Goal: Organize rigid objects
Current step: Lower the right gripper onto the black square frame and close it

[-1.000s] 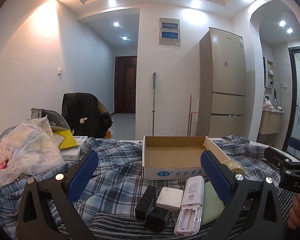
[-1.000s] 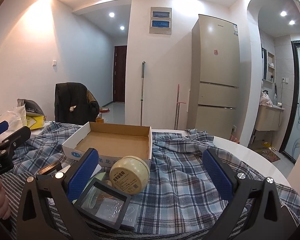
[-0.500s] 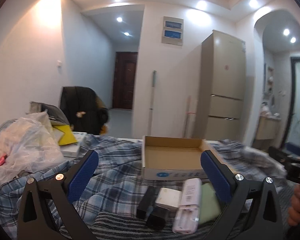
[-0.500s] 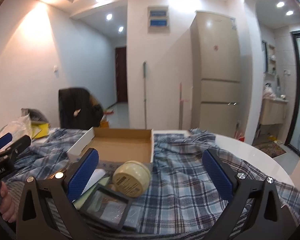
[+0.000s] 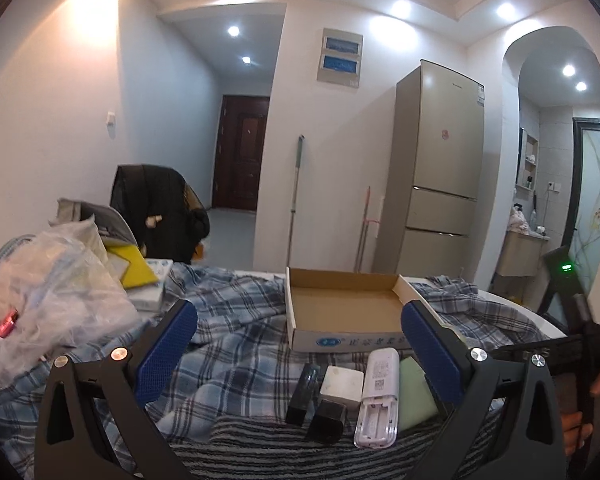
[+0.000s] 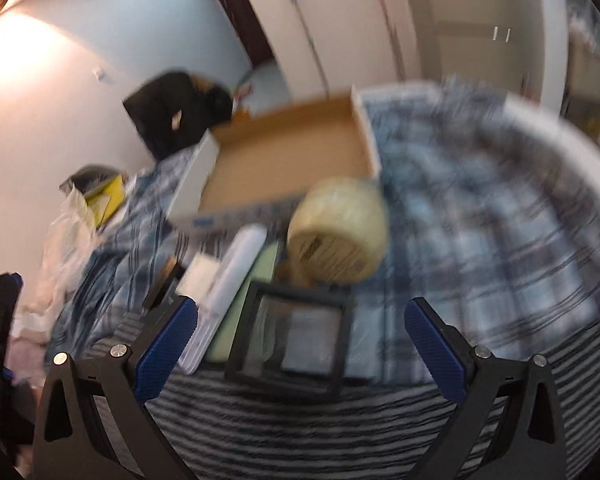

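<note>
One cardboard box (image 5: 342,312); two black blocks (image 5: 302,394); one white adapter (image 5: 342,383); one white remote (image 5: 378,396); one green pad (image 5: 414,392); one round cream tin (image 6: 338,230); one black-framed case (image 6: 296,344); two grippers (image 5: 299,354)

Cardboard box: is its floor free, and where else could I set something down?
The cardboard box floor is bare. Plaid cloth left of it is free. Crowded: white remote, white adapter and round tin before the box.

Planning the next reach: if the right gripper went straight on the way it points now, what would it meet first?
Probably the black-framed square case, lying centred between the open right gripper's fingers, with the round cream tin just behind it. The frame is motion-blurred, so depth is uncertain.
</note>
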`<action>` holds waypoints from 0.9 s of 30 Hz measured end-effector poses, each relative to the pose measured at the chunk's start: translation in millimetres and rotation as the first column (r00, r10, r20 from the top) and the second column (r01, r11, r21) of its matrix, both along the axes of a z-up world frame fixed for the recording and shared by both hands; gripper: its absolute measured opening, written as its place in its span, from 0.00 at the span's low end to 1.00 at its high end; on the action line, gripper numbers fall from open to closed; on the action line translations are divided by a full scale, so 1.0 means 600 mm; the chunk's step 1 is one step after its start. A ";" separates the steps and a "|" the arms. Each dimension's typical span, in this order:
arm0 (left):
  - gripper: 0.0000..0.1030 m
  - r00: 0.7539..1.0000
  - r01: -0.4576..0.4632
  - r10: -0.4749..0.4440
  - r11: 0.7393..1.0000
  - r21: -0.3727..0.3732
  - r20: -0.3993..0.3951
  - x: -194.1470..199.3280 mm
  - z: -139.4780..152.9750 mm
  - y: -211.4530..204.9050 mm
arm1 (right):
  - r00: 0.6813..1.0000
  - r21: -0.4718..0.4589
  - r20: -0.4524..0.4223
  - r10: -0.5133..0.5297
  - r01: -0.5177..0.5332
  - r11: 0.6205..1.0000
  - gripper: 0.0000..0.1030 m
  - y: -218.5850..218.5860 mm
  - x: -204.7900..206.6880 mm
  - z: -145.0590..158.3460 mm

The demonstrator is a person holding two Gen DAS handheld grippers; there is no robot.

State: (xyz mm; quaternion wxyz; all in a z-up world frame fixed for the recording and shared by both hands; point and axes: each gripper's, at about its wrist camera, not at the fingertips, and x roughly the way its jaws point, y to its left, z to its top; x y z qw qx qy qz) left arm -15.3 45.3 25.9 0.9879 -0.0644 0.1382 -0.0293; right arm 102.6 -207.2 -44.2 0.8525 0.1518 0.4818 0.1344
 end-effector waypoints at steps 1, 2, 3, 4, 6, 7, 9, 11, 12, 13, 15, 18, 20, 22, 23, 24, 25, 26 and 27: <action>1.00 1.000 -0.007 0.007 1.000 0.009 -0.004 0.001 -0.001 0.001 | 1.000 0.011 -0.005 -0.012 0.012 1.000 1.00 -0.003 0.006 -0.003; 1.00 1.000 -0.016 0.017 1.000 0.023 -0.006 0.002 -0.002 0.001 | 1.000 0.000 -0.002 -0.025 0.025 1.000 1.00 -0.005 0.009 -0.005; 1.00 1.000 -0.021 0.021 0.999 0.030 -0.007 0.002 -0.002 0.002 | 1.000 -0.009 -0.010 -0.026 0.026 1.000 1.00 -0.003 0.013 -0.006; 1.00 1.000 -0.024 0.024 0.999 0.037 -0.007 0.001 -0.002 0.004 | 1.000 -0.003 -0.026 -0.015 0.015 1.000 1.00 -0.002 0.014 -0.010; 1.00 0.999 -0.034 0.034 0.998 0.055 0.002 -0.002 -0.001 0.007 | 0.997 0.037 -0.076 0.009 -0.006 0.999 0.99 0.000 0.016 -0.024; 1.00 0.999 -0.041 0.041 0.997 0.065 0.006 -0.003 0.000 0.007 | 0.995 0.048 -0.101 0.016 -0.011 0.999 0.97 0.001 0.016 -0.031; 1.00 0.999 -0.047 0.047 0.996 0.075 0.003 -0.001 0.001 0.007 | 0.993 0.031 -0.111 0.039 -0.036 0.999 0.91 0.009 0.015 -0.036; 1.00 0.998 -0.050 0.052 0.997 0.053 -0.027 0.004 0.003 0.010 | 0.993 -0.003 -0.100 0.061 -0.062 0.998 0.90 0.022 0.016 -0.039; 1.00 0.998 -0.049 0.050 0.998 0.032 -0.049 0.008 0.003 0.012 | 0.994 -0.020 -0.095 0.060 -0.062 0.998 0.87 0.026 0.015 -0.038; 1.00 0.997 -0.038 0.039 0.999 0.022 -0.063 0.010 0.004 0.012 | 0.994 -0.036 -0.089 0.059 -0.062 0.997 0.82 0.029 0.016 -0.039; 1.00 0.996 -0.029 0.031 0.999 0.023 -0.080 0.012 0.004 0.010 | 0.993 -0.049 -0.079 0.085 -0.089 0.995 0.72 0.036 0.015 -0.036; 1.00 0.995 -0.045 0.049 0.997 0.056 -0.084 0.011 0.002 0.007 | 0.992 -0.085 -0.060 0.114 -0.119 0.989 0.71 0.042 0.013 -0.036; 1.00 0.994 -0.040 0.046 0.997 0.065 -0.101 0.011 0.000 0.007 | 0.990 -0.090 -0.052 0.135 -0.139 0.986 0.71 0.038 0.009 -0.031; 1.00 0.992 -0.036 0.045 0.997 0.071 -0.121 0.010 0.000 0.007 | 0.984 -0.104 -0.032 0.174 -0.177 0.979 0.70 0.035 0.002 -0.019; 1.00 0.991 -0.036 0.045 0.997 0.072 -0.128 0.010 0.000 0.008 | 0.978 -0.133 -0.026 0.207 -0.208 0.969 0.70 0.037 -0.004 -0.013; 1.00 0.990 -0.027 0.037 0.997 0.073 -0.137 0.009 0.000 0.007 | 0.971 -0.169 -0.025 0.237 -0.238 0.957 0.69 0.039 -0.012 -0.007; 1.00 0.989 -0.018 0.029 0.997 0.074 -0.147 0.008 0.001 0.007 | 0.966 -0.197 -0.025 0.259 -0.258 0.946 0.69 0.039 -0.021 -0.003; 1.00 0.986 -0.011 0.022 0.998 0.069 -0.163 0.008 0.001 0.006 | 0.958 -0.225 -0.026 0.284 -0.283 0.933 0.69 0.039 -0.030 -0.001; 1.00 0.980 0.007 0.001 0.999 0.039 -0.198 0.011 0.002 0.006 | 0.951 -0.245 -0.029 0.307 -0.304 0.921 0.69 0.041 -0.038 -0.002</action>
